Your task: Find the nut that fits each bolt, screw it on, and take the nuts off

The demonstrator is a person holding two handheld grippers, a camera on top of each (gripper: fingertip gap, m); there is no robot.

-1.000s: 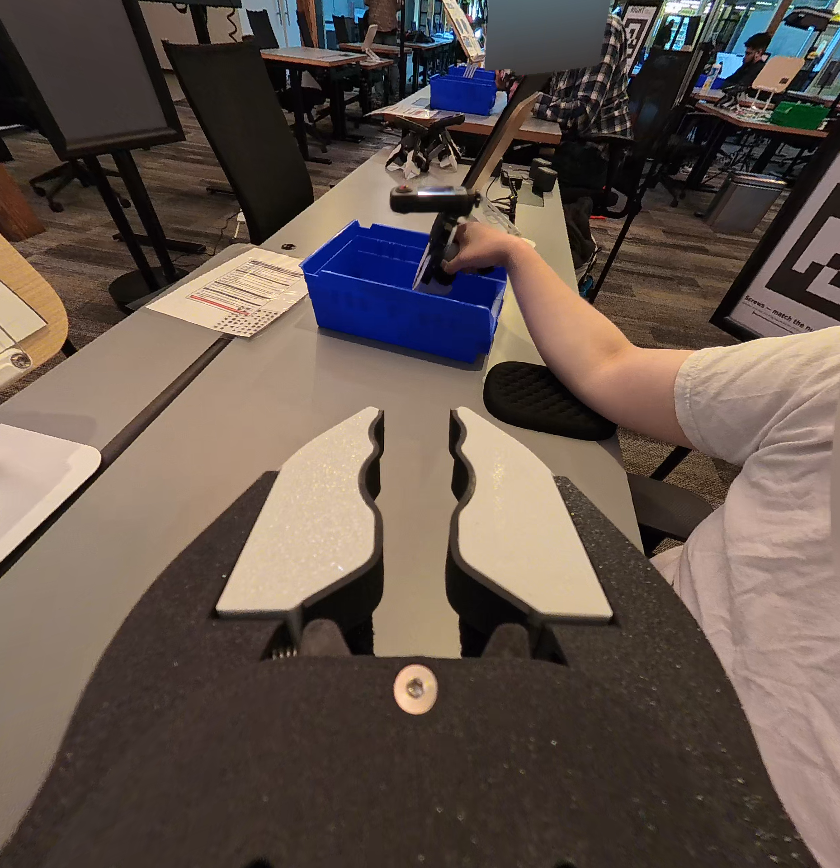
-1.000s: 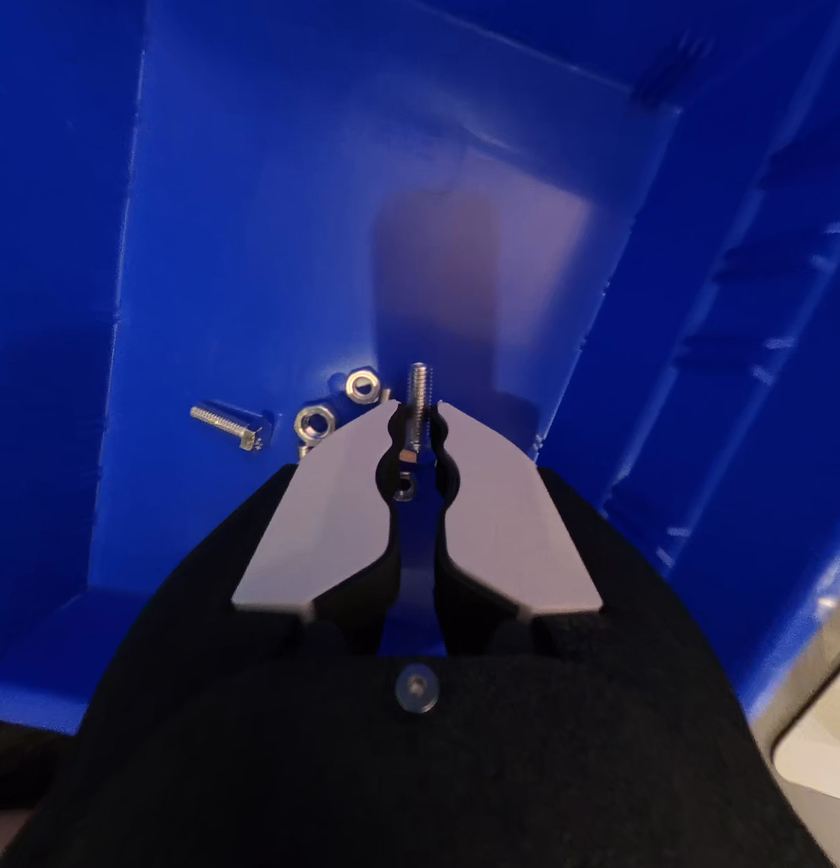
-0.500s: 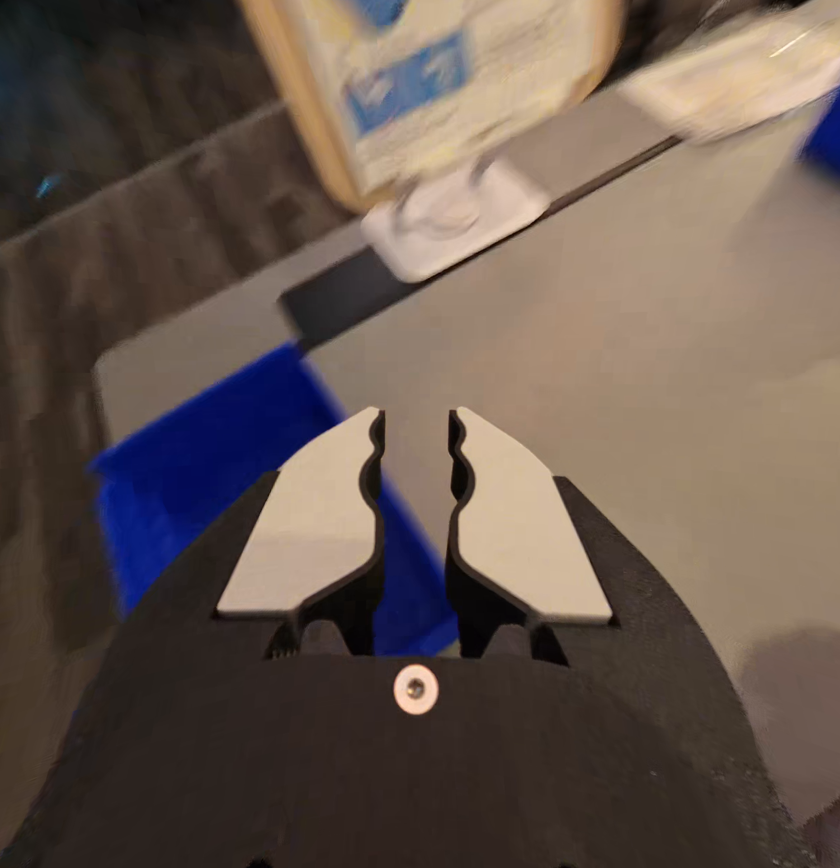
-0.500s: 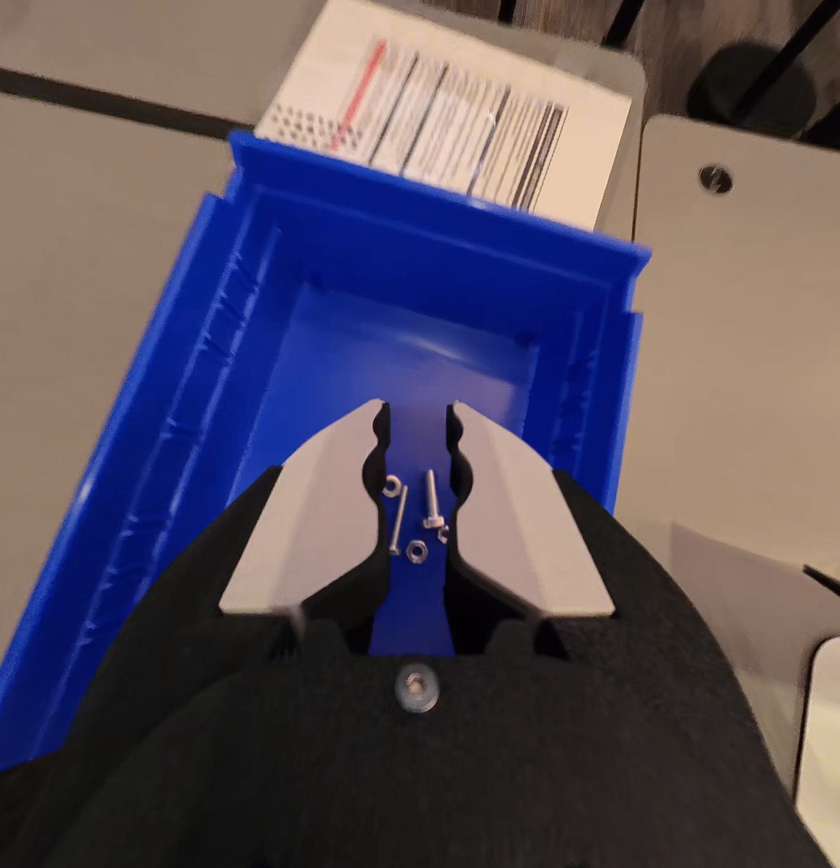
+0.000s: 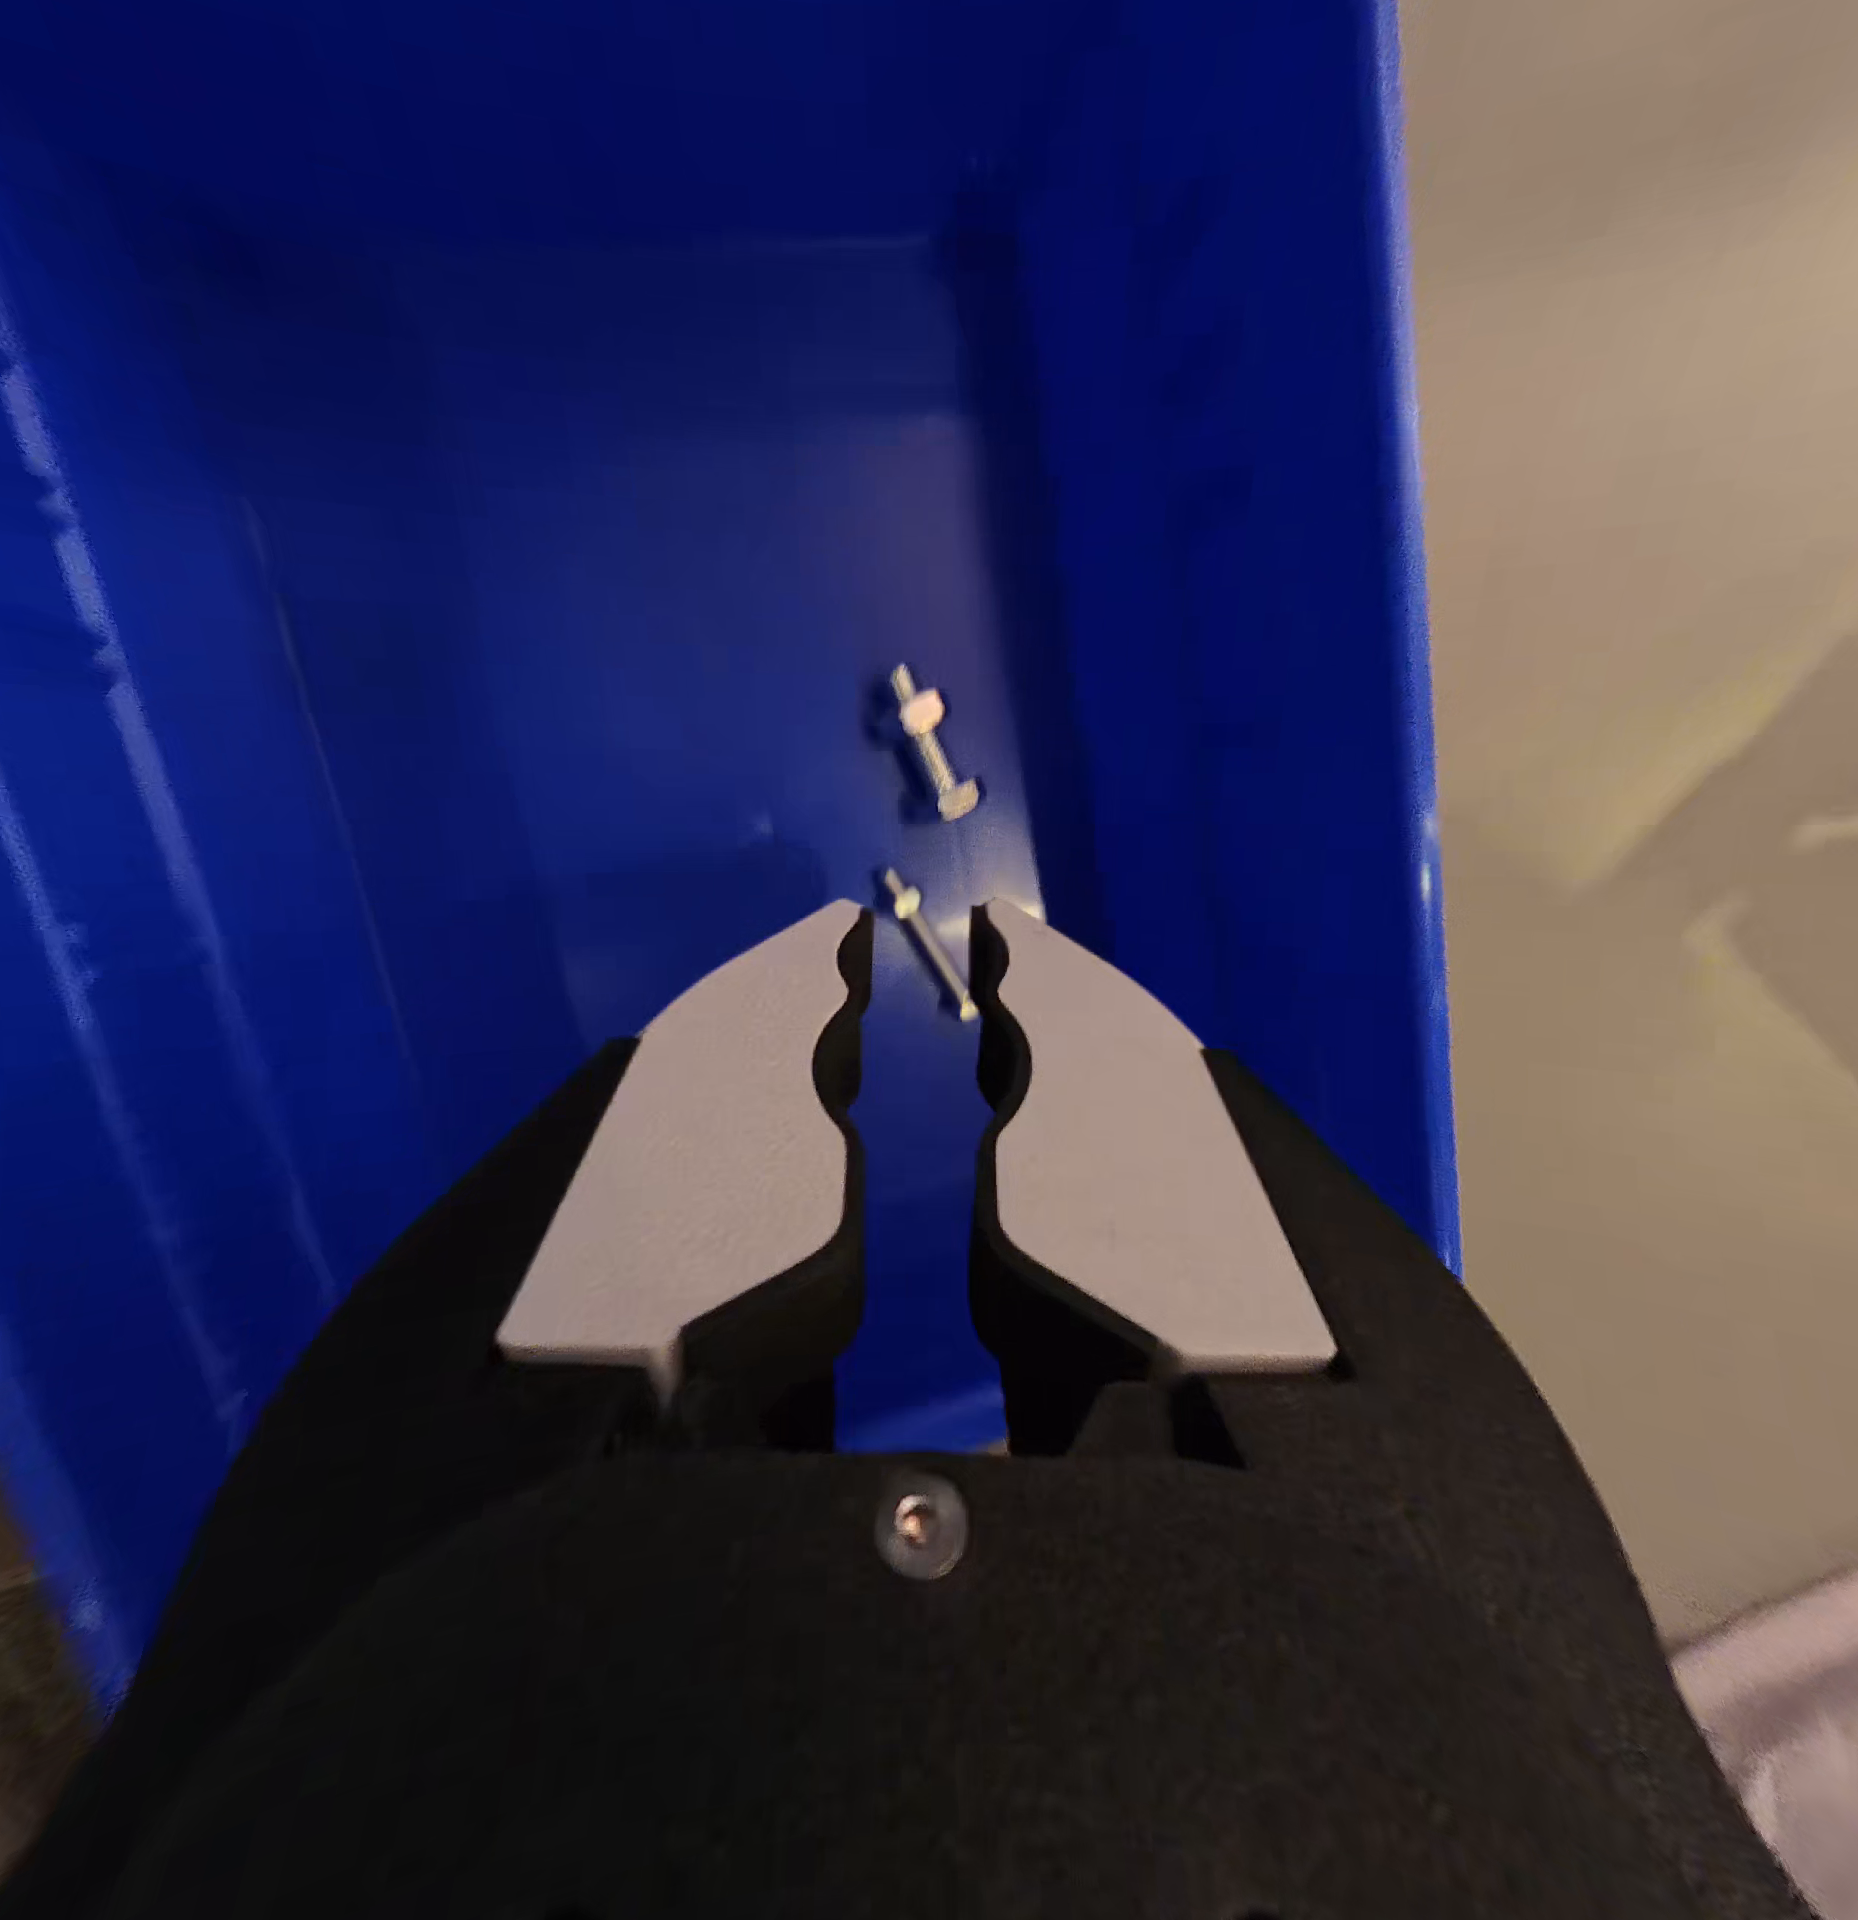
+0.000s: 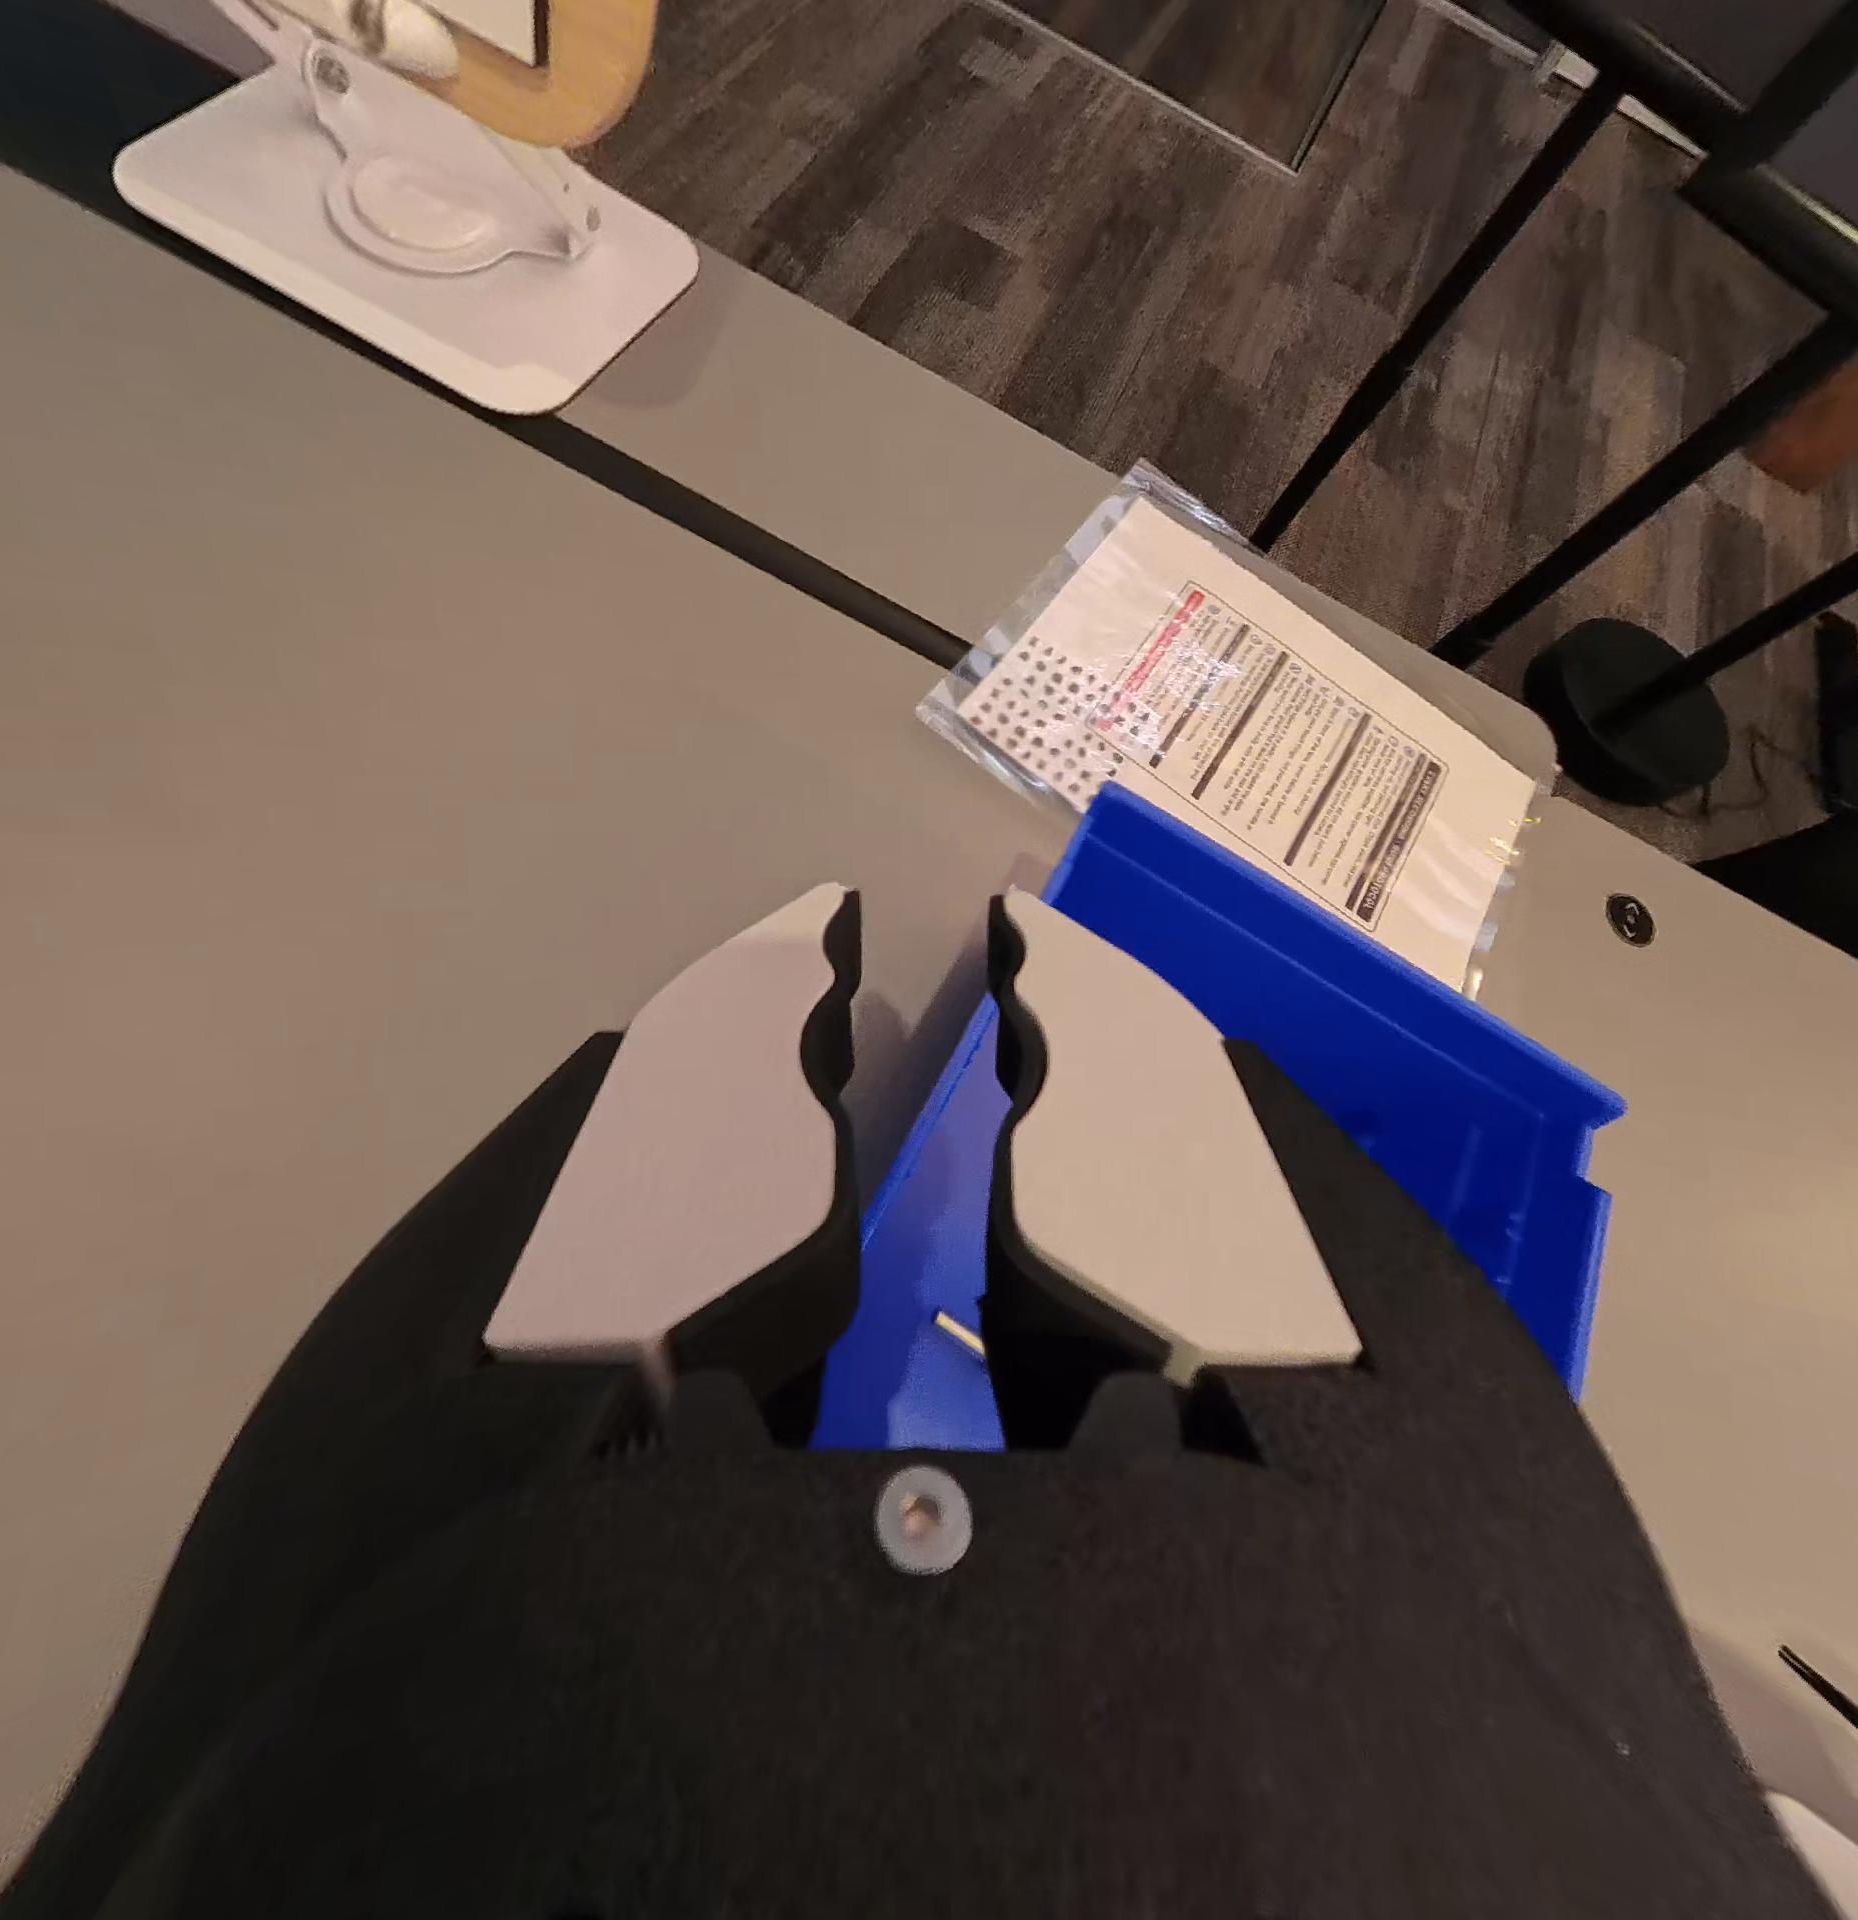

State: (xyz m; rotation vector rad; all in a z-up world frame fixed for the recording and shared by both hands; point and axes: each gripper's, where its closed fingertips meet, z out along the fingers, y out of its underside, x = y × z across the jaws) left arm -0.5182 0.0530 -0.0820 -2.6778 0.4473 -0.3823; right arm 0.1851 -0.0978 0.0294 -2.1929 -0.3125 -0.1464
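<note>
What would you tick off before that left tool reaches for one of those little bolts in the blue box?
1. Left tool open and empty: ok.
2. Thin bolt lying between its tips, not yet gripped: ok.
3. Second bolt lying apart from the first, farther in, a nut on its shank: ok.
4. Room beside the blue box wall on the right: not ok, the bolts lie close to it.
5. Right tool open, empty, pointing over the box's edge: ok.
6. Nut sizes matching the bolts: cannot tell.
</note>
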